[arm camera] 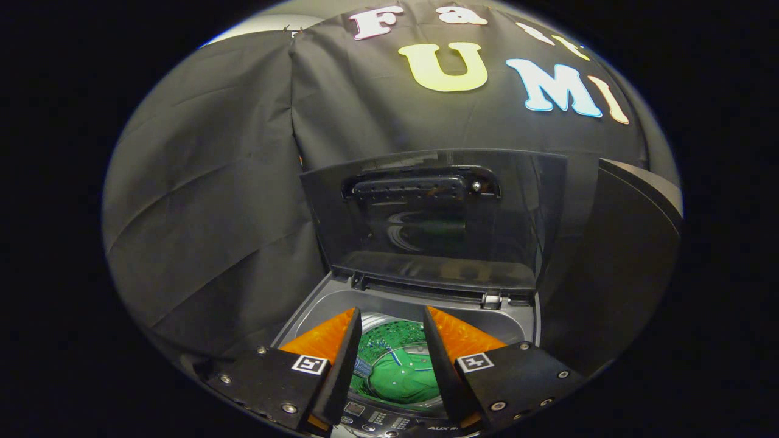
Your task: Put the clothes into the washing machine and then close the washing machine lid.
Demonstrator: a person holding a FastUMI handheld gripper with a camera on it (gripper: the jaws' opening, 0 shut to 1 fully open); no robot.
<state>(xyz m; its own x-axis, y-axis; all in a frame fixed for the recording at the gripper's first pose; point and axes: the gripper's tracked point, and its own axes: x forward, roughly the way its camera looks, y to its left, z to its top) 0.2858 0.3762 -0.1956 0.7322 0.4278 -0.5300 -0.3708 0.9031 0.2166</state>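
Orange-faced fingers (328, 337) of the gripper (392, 350) stand apart with nothing between them, poised above the washing machine (316, 310), whose drum opening shows through the gap. Green clothes (405, 377) lie down inside that drum, so the loading looks done and, as I judge it, the empty spread fits a hand freed for the lid. Behind the drum the lid (432, 219) stands raised, its handle (420, 185) near the upper edge, presumably the part to reach next. Buttons on the control panel (380, 420) nearest the fingers are too small to make out, and the fingers cover the drum's sides.
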